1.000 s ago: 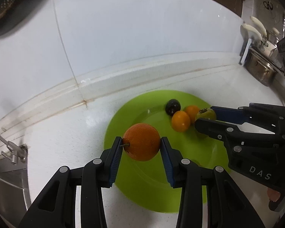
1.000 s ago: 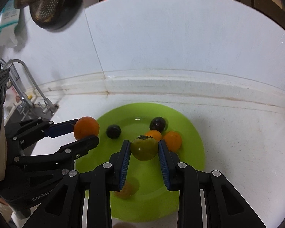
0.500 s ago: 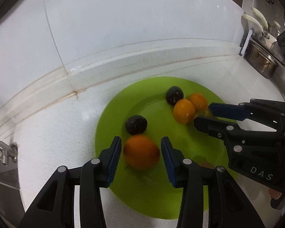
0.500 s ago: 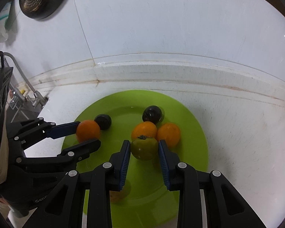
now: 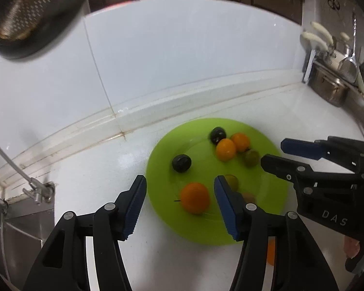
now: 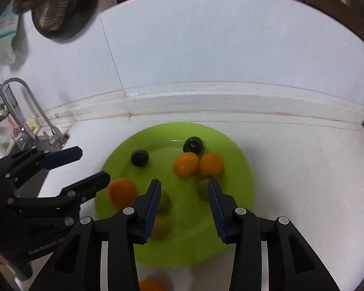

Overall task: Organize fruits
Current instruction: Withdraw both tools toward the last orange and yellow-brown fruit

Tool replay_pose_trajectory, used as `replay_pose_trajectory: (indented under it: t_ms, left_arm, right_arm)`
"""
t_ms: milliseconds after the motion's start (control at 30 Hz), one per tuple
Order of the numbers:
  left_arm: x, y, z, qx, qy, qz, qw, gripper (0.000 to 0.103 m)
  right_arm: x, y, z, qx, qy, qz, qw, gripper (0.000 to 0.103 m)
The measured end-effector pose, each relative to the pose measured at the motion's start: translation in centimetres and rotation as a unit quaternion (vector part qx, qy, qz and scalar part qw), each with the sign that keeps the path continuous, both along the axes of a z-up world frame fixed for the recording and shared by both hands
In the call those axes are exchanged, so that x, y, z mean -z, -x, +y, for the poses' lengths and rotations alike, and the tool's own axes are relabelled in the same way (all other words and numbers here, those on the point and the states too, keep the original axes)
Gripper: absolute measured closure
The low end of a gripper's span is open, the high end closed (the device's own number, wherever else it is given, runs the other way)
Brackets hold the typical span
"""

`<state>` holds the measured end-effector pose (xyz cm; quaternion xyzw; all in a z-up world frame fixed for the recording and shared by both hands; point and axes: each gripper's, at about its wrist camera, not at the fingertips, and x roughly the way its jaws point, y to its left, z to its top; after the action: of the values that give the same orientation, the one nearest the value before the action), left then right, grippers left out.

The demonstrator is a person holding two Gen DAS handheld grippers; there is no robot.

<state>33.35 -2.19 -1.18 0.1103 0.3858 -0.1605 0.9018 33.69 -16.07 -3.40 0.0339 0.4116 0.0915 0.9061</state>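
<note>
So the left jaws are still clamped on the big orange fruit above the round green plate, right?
Not quite. In the left wrist view the left gripper has just been opening its jaws, and they stand clear of the big orange fruit, which now lies on the round green plate between them, released rather than clamped.

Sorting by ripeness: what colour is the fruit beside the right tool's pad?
Green fruit, clearest in the right wrist view.

Lime-green plate (image 6: 240, 169) — orange mandarin (image 5: 194, 200), glossy black plums (image 6: 193, 144), blue-padded black jaws.
</note>
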Motion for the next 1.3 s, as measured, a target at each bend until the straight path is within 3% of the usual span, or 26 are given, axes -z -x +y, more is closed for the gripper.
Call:
replay_pose_trajectory:
  t_ms: [267,367,600,667,833,933,1300]
  left_arm:
    - [-2.7,4.4,-0.1,0.0,0.017,-0.028,0.9994,0.03]
    - [-3.6,6.2,-0.4,0.0,0.028,-0.036,0.999,0.025]
    - [-5.5,9.9,-1.4,-0.014,0.024,-0.075,0.9968,0.016]
    - [-5.8,10.9,-1.8,-0.02,0.025,-0.079,0.9963,0.015]
    - [-5.8,12.8,-2.7,-0.029,0.032,-0.074,0.9963,0.015]
    - [-5.7,13.7,-3.5,-0.034,0.034,-0.069,0.9965,0.014]
    - [-4.3,14.9,-5.9,-0.066,0.051,-0.038,0.9958,0.011]
  right_arm:
    - [-3.0,4.7,-0.4,0.019,0.005,-0.027,0.999,0.062]
    - [-3.8,6.3,-0.7,0.022,0.006,-0.035,0.999,0.055]
    - [-5.5,9.7,-1.7,0.03,0.012,-0.055,0.998,0.055]
    - [-5.8,10.7,-2.3,0.031,0.013,-0.059,0.998,0.05]
    - [-6.2,12.5,-3.9,0.034,0.014,-0.064,0.997,0.049]
    - [-6.0,13.3,-4.9,0.037,0.015,-0.064,0.997,0.043]
    - [-5.6,14.7,-8.1,0.038,0.017,-0.06,0.997,0.043]
